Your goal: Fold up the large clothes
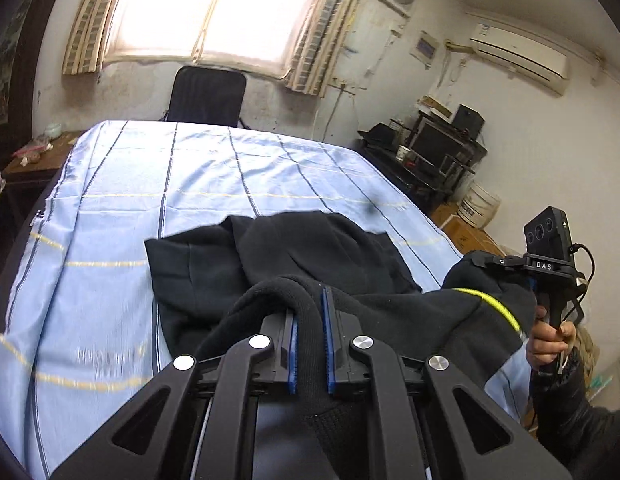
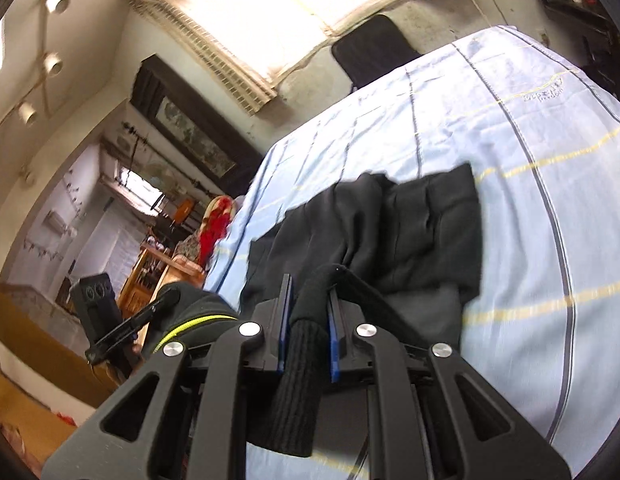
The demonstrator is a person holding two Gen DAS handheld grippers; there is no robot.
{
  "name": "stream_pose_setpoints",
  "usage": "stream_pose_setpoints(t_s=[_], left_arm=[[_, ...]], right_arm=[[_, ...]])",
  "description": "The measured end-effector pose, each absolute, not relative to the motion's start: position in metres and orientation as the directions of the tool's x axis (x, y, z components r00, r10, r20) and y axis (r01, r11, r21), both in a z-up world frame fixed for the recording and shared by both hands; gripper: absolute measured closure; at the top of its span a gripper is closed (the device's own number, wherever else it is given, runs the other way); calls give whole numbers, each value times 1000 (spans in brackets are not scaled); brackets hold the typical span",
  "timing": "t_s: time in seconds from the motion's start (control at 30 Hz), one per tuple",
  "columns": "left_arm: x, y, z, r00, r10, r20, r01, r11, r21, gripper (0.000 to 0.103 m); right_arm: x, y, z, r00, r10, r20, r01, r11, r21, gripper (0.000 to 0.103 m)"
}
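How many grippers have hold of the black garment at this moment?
2. The left gripper pinches a ribbed edge of the black garment near the table's front; the right gripper clamps another ribbed edge, off to the right.

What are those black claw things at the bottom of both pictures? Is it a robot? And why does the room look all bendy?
It is not a robot. A person holds a claw tool in each hand, and each tool carries a small camera with a round lens that bends the room. One picture looks along the left gripper, the other along the right gripper. In the left picture you can see the person's right hand gripping the other tool. The table wears a light blue striped cloth. On it lies a black garment with a yellow-green zipper, partly lifted. Both claws are pinched shut on edges of that garment, ready for folding. A black chair stands behind the table.
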State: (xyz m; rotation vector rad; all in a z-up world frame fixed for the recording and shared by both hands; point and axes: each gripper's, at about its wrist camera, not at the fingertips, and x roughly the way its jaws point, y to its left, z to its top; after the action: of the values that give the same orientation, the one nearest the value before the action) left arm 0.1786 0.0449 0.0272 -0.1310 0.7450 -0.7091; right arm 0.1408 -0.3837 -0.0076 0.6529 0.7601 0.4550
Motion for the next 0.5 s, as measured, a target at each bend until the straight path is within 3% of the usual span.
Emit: stream_pose_setpoints(t_s=[0.2, 0.5], left_arm=[[249, 34, 10, 498, -606, -620, 481, 788, -384, 92], [318, 42, -73, 390, -596, -702, 323, 802, -502, 92]], right_arm=[[220, -399, -32, 615, 591, -522, -38, 684, 729, 89], [287, -401, -107, 544, 633, -551, 93, 607, 789, 88]])
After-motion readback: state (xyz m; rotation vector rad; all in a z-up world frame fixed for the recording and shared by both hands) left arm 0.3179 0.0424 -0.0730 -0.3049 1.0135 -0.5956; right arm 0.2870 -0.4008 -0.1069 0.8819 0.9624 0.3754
